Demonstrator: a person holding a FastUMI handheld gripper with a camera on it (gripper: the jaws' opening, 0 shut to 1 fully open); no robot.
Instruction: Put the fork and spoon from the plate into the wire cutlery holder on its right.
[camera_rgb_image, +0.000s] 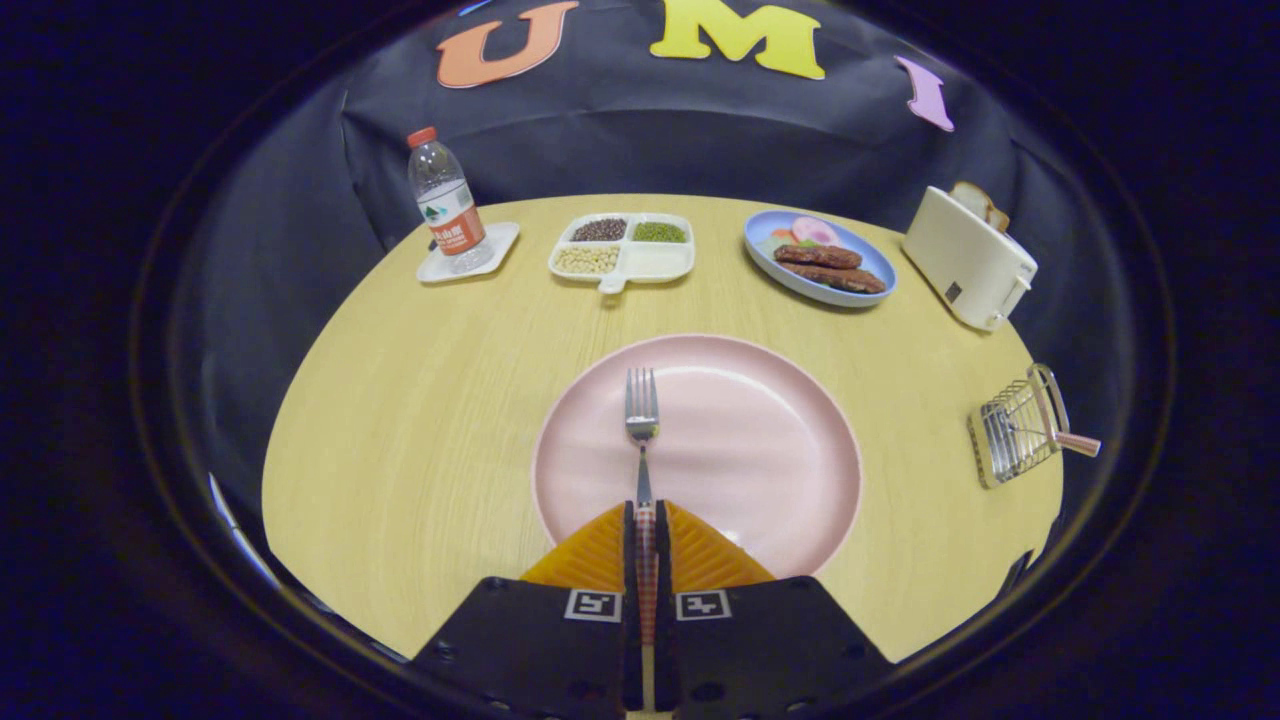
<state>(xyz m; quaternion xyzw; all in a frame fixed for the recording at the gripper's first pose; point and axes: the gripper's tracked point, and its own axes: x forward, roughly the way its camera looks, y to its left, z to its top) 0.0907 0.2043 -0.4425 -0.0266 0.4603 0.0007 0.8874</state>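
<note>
On the table (420, 420), a pink plate (760, 450) carries a fork (641, 415), its handle clamped between the gripper's (645, 512) closed fingers. The wire cutlery holder (1015, 428), right of the plate, contains one pink-handled utensil (1078, 443).

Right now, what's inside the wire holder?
One utensil with a pinkish handle lies in the holder, its handle poking out to the right; its head is hidden by the wires. The fork is in the shut tongs, over the plate.
</note>
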